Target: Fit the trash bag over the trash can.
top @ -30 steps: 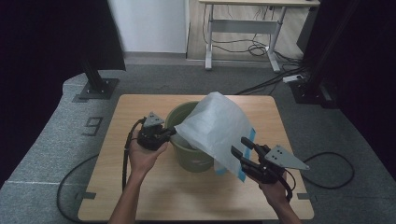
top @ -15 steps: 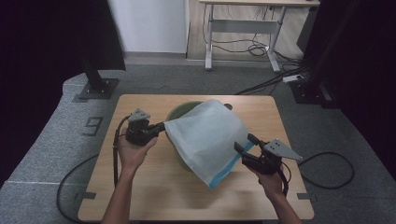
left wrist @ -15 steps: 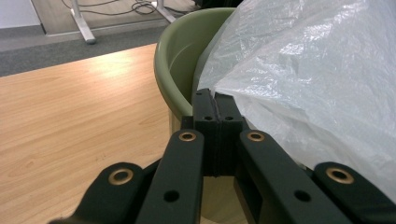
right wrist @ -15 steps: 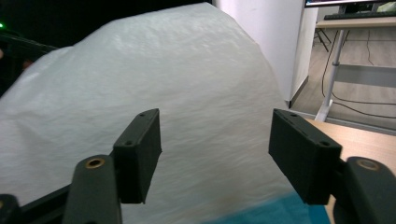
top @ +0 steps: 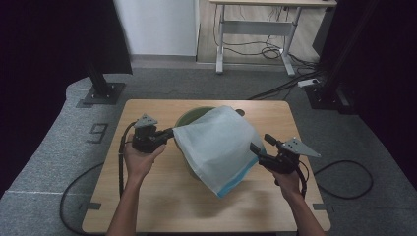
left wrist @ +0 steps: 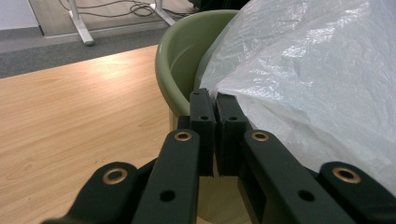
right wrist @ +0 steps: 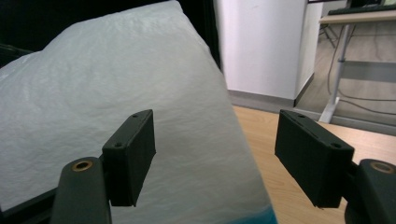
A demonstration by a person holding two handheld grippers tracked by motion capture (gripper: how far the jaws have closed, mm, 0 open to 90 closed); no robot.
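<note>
White translucent plastic bag [top: 216, 145] is being held stretched over a green bucket [top: 189, 119] near the middle of the wooden table [top: 147, 196]. In the high view the bag is being draped across most of the bucket's opening, with only the far-left arc of the green rim left uncovered. A blue band [top: 236, 181] is being shown along the bag's lower edge, which is hanging toward the near side of the table.

Left gripper [top: 167, 133] is being held at the bag's left corner, just beside the bucket's rim. In the left gripper view its jaws are being pressed together, and the bag's edge [left wrist: 299, 88] is being pinched between them; the bucket's wall [left wrist: 180, 56] is being seen just behind the jaw tips.

Right gripper [top: 259, 150] is being held at the bag's right edge, on the side opposite the left gripper. In the right gripper view its jaws are being kept wide apart, with the bag's surface [right wrist: 140, 84] lying behind the left jaw and in the gap between them; whether either jaw is touching the film cannot be told. A grey plate is being carried on top of each gripper, and a black cable [top: 120, 162] is being trailed from the left one off the near table edge.
</note>
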